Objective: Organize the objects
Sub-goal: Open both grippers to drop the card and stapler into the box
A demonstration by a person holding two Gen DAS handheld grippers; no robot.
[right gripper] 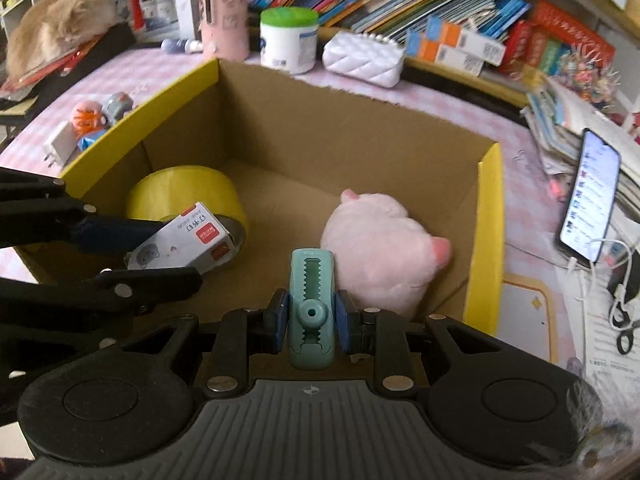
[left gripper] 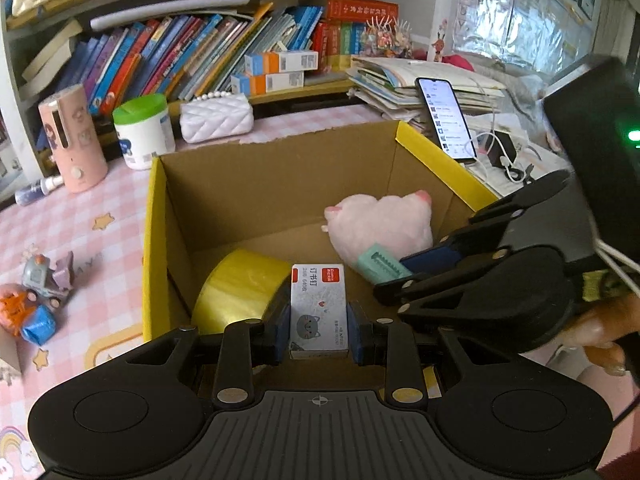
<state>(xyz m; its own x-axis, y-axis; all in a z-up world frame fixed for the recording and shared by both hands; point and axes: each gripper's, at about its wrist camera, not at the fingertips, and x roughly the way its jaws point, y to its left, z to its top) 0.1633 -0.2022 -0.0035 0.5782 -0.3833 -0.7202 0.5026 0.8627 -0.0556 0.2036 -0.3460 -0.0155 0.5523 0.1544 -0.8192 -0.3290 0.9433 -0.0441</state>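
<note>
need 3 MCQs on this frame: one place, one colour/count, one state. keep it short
1. Where does the yellow tape roll sit?
A. on the shelf
B. inside the cardboard box, at its left side
C. on the phone

2. What colour is the lid of the white tub?
A. green
B. red
C. black

3. What does the left gripper hold?
A. nothing, it is open
B. the pink plush toy
C. the staples box

Key:
1 B: the roll rests on the box floor by the left wall.
2 A: the green lid shows in both views.
3 C: the blue pads clamp the staples box on both sides; the right gripper grips the teal cutter.
</note>
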